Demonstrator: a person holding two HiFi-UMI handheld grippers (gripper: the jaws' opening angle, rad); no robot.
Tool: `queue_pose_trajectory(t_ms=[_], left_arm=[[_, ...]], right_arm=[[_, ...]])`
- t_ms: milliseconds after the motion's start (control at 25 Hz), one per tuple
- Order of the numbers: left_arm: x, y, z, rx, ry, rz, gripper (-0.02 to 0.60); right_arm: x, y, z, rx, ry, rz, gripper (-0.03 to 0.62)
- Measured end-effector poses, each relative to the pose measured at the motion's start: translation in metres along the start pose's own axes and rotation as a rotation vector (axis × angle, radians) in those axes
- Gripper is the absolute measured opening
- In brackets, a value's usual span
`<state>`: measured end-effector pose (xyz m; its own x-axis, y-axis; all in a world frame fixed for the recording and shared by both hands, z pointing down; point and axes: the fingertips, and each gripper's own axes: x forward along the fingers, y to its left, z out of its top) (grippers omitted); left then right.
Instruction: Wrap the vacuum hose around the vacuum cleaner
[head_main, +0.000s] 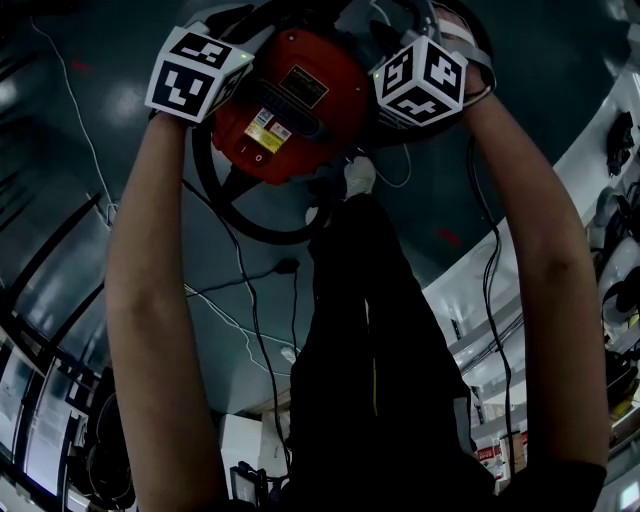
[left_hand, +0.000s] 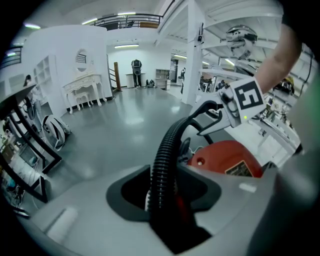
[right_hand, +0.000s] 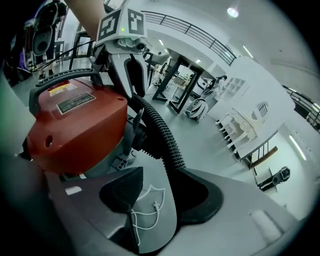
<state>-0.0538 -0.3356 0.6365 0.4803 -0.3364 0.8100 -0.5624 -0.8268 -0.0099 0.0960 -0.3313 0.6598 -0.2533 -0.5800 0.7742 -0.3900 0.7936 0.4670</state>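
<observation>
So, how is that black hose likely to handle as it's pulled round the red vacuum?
Probably floppy but springy: the hose bends in a smooth arc without kinking. Its ribbed surface likely resists slipping. It is probably light beside the vacuum cleaner, so the loop may spring back if released.

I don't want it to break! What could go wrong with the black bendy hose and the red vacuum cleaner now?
The black ribbed hose only sits at one side of the open right gripper, so it may slip and unwind. The thin white cord on the floor below could snag in the loop.
</observation>
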Motion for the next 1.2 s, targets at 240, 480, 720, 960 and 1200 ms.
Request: queue_pose_trajectory(t_ms=[240, 480, 720, 960, 1200], left_arm=[[-0.003, -0.001, 0.002, -0.015, -0.002, -0.007, 0.161], [-0.010, -0.003, 0.003, -0.008, -0.008, 0.007, 0.163], [-0.017, -0.013, 0.006, -0.003, 0.002, -0.002, 0.160], [-0.027, -0.021, 0.013, 0.001, -0.024, 0.016, 0.144], [-0.042, -0.027, 0.015, -0.009, -0.058, 0.060, 0.077]], right_arm=[[-0.006, 0.002, 0.005, 0.045, -0.011, 0.016, 0.182], [-0.014, 0.001, 0.012, 0.044, -0.024, 0.005, 0.120], [-0.024, 0.004, 0.015, 0.052, -0.030, 0.005, 0.068], [-0.039, 0.008, 0.016, 0.061, -0.029, -0.017, 0.000], [-0.053, 0.020, 0.014, 0.088, -0.026, -0.005, -0.003]])
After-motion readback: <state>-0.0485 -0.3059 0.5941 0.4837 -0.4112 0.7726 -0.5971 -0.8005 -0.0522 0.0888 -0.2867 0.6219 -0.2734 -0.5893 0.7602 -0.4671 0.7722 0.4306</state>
